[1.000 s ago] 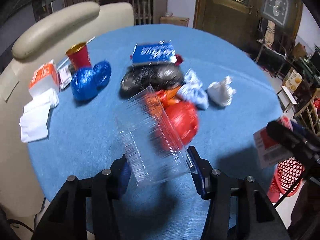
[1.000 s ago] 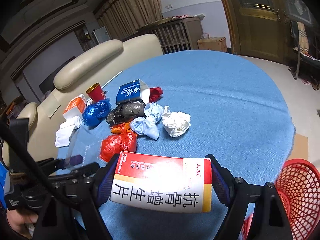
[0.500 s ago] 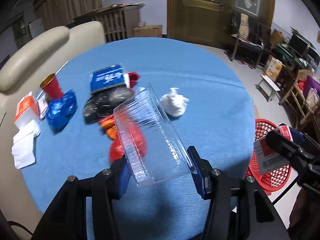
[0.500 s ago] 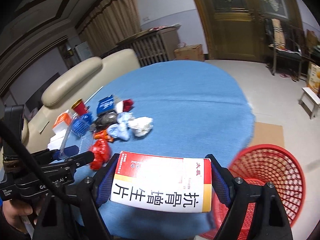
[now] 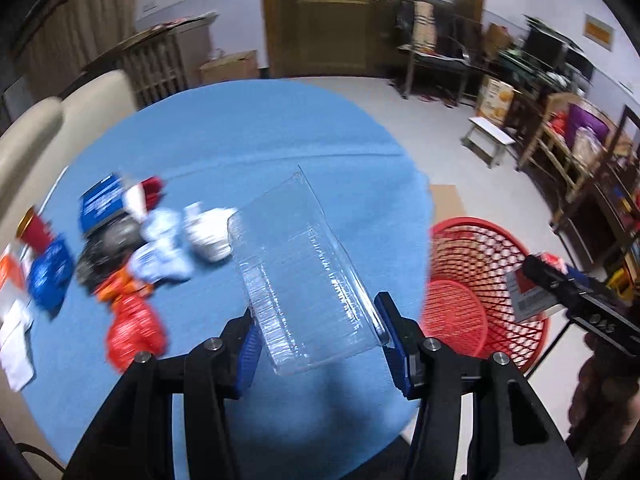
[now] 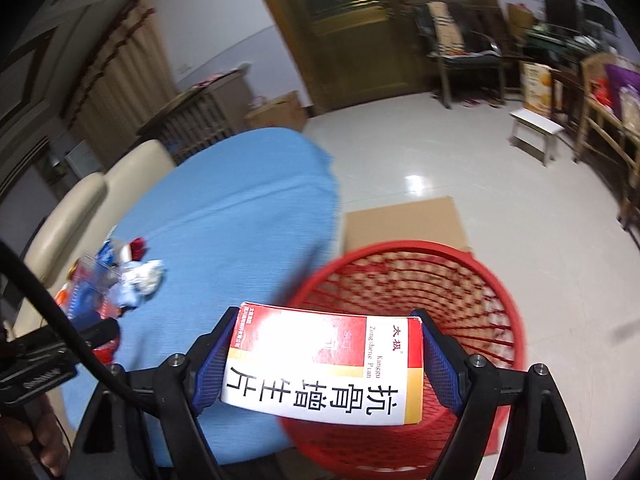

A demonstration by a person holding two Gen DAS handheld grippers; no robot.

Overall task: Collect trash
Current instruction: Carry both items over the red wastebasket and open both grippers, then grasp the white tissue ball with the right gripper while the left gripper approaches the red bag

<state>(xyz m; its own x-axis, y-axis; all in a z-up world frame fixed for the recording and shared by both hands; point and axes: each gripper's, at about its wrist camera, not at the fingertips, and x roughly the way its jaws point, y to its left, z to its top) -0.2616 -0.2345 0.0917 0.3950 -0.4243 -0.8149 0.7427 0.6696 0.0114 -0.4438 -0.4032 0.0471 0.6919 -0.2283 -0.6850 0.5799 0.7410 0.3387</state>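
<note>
Fingers, right: right gripper [image 6: 324,364] is clamped on the medicine box [image 6: 326,368], blue pads pressed to both short ends, spread wide by the box's length.
Fingers, left: left gripper [image 5: 320,344] is closed partway on the clear plastic container [image 5: 304,276], a pad on each long side.
Medicine box: held over the near rim of the red basket [image 6: 472,280], its right end above the mesh.
Clear container: carried over the worktop [image 5: 248,152] edge, just left of the basket, not yet above it.
Change: a second ago both fingers pointed at the trash pile with the basket barely in sight; now both have swung toward the basket, grips unchanged.
Meaning: the carry looks almost done; the box seems ready for release, the container needs a little more travel.
Leftover trash [image 5: 168,248]: red, blue, black and white crumpled bags and a blue carton lie on the worktop, well away from the basket.
Basket: stands on the floor beside the worktop, seemingly empty.
</note>
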